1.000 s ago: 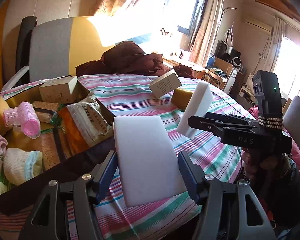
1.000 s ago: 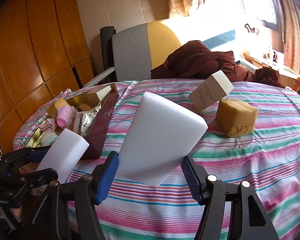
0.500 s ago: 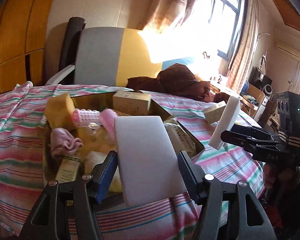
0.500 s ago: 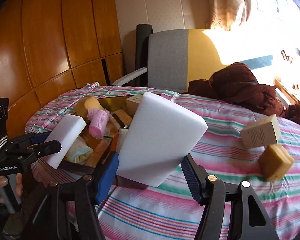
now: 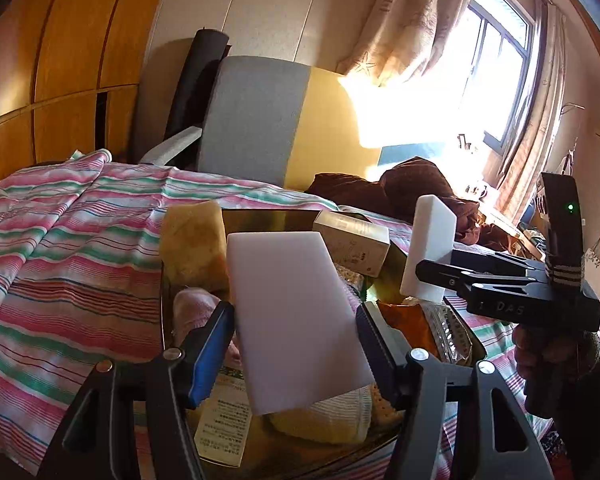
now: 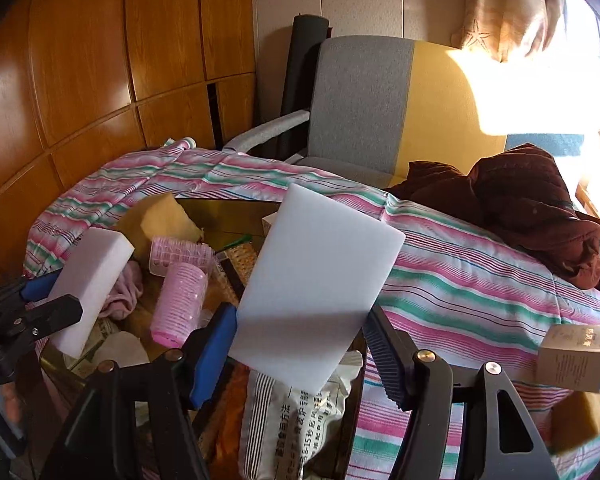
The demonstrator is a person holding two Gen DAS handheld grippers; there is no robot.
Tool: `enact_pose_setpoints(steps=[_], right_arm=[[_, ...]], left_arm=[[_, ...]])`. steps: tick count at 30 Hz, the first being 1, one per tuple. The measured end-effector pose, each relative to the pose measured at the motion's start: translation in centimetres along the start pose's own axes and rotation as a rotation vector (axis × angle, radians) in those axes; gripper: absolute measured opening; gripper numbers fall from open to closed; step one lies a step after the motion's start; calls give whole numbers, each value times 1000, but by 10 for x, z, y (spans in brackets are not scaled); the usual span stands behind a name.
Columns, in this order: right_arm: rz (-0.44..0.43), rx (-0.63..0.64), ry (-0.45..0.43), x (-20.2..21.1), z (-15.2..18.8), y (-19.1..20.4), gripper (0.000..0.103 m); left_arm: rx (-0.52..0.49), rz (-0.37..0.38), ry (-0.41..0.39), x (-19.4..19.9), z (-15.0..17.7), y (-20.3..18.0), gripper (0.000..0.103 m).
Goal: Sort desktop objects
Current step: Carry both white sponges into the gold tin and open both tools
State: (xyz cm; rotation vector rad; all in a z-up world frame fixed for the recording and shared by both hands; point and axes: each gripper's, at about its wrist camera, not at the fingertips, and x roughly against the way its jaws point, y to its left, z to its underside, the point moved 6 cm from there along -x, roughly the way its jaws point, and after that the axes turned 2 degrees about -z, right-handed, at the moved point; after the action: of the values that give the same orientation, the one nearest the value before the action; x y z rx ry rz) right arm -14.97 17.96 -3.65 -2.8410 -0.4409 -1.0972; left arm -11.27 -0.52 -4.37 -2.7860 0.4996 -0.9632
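Note:
My left gripper [image 5: 296,330] is shut on a white foam sponge block [image 5: 296,312] and holds it above an open box with a gold lining [image 5: 260,220]. My right gripper [image 6: 300,340] is shut on a second white sponge block [image 6: 320,276], tilted over the box's right side. Each gripper shows in the other's view: the right gripper [image 5: 432,272] with its sponge [image 5: 430,244], the left gripper [image 6: 40,300] with its sponge [image 6: 92,276]. The box holds a yellow sponge [image 6: 156,216], pink hair rollers [image 6: 180,296], a pink sock [image 5: 192,308], a small carton [image 5: 352,246] and a snack packet [image 6: 296,428].
A striped cloth [image 6: 460,272] covers the round table. On it at the right lie a small carton [image 6: 576,352] and a yellow sponge [image 6: 580,420]. A brown garment [image 6: 532,196] lies at the far edge. A grey and yellow chair [image 6: 364,104] stands behind the table.
Both grippers have swung left, from above the bare cloth to above the open box, each still carrying its white sponge. The carton and yellow sponge on the table now sit far right.

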Motion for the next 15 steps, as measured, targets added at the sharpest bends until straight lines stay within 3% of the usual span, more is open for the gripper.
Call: enact_pose_setpoints(steps=[9,15], right_arm=[[-5,-25,29,-22,0,-2,68],[-95,-111,-30,-3,3,-10,68]], left_arm=[[28,3,24,-11,3,6,71],[66,-4,18,-10,6,12,72]])
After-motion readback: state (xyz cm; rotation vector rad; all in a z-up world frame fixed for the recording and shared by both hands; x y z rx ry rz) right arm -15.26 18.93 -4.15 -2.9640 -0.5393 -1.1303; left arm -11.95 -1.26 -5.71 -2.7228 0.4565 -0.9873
